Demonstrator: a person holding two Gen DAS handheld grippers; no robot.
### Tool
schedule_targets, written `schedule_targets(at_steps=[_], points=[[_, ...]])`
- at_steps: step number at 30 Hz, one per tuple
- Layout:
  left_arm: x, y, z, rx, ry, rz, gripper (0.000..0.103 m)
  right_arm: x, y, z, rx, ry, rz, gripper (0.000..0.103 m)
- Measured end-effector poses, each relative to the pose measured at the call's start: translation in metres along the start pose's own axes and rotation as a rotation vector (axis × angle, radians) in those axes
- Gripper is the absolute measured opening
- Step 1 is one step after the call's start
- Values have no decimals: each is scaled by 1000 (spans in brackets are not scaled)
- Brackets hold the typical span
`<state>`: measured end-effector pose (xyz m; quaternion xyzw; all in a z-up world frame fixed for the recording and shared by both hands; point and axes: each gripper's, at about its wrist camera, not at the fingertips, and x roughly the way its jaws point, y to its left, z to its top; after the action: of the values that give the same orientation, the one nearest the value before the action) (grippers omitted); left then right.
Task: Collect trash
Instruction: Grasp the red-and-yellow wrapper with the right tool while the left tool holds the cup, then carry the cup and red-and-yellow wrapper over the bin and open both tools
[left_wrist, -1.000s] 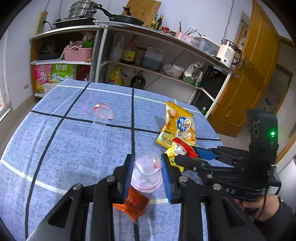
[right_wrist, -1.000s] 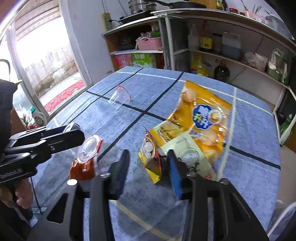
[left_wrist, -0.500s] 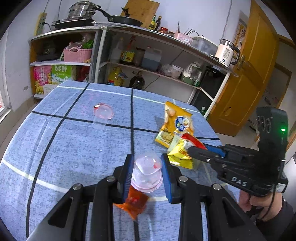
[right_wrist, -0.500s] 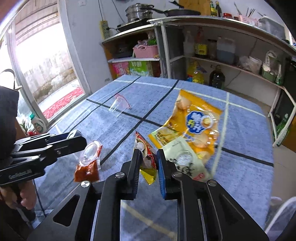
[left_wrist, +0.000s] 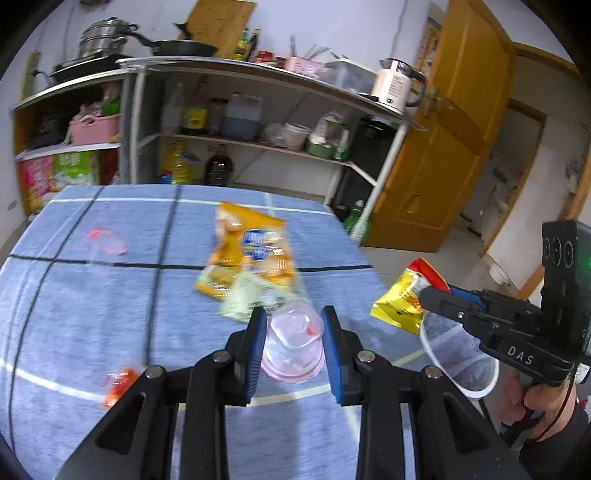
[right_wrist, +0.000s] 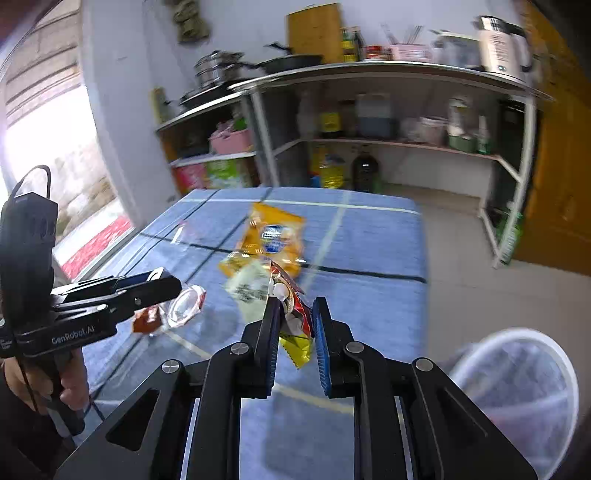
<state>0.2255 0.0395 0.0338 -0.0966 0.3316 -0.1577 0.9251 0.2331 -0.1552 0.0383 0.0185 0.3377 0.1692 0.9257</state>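
A: Trash is off the surface (left_wrist: 92, 306) on both sides now. A second ago the right tongs (right_wrist: 295, 332) stood open around the yellow snack packet (right_wrist: 295, 328) on the cloth; now they are pinched shut on it, lifted, lower centre of the right view.

B: And the left tongs (left_wrist: 293, 341)?

A: Still clamped on the clear plastic cup (left_wrist: 293, 343), lower centre. The red sauce sachet (left_wrist: 118, 384) that hung under it now lies lower left.

B: So it needs another pick.

A: Likely. The white bin (right_wrist: 517, 395), lower right, looks like the drop. Readable: "DAS" and "GenRobot.AI" on the tools. The orange bag (left_wrist: 255, 251) remains.
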Motion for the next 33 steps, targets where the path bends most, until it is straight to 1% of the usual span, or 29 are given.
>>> schedule_targets(at_steps=[5, 11, 15, 20, 24, 30, 33], points=[[14, -43, 1, 46, 16, -58, 31, -34, -45, -22, 87, -16, -58, 19], [36, -104, -5, 127, 53, -125, 31, -65, -92, -46, 183, -24, -115, 19], [54, -137, -9, 148, 82, -163, 31, -78, -114, -60, 224, -23, -142, 19], [78, -174, -14, 173, 124, -200, 31, -87, -147, -79, 289, 1, -177, 19], [98, -199, -23, 200, 163, -219, 31, -89, -166, -93, 337, 24, -187, 19], [123, -219, -34, 235, 220, -225, 32, -90, -184, -106, 370, 44, -217, 20], [132, -227, -40, 252, 246, -222, 32, -90, -190, -109, 379, 54, -243, 24]])
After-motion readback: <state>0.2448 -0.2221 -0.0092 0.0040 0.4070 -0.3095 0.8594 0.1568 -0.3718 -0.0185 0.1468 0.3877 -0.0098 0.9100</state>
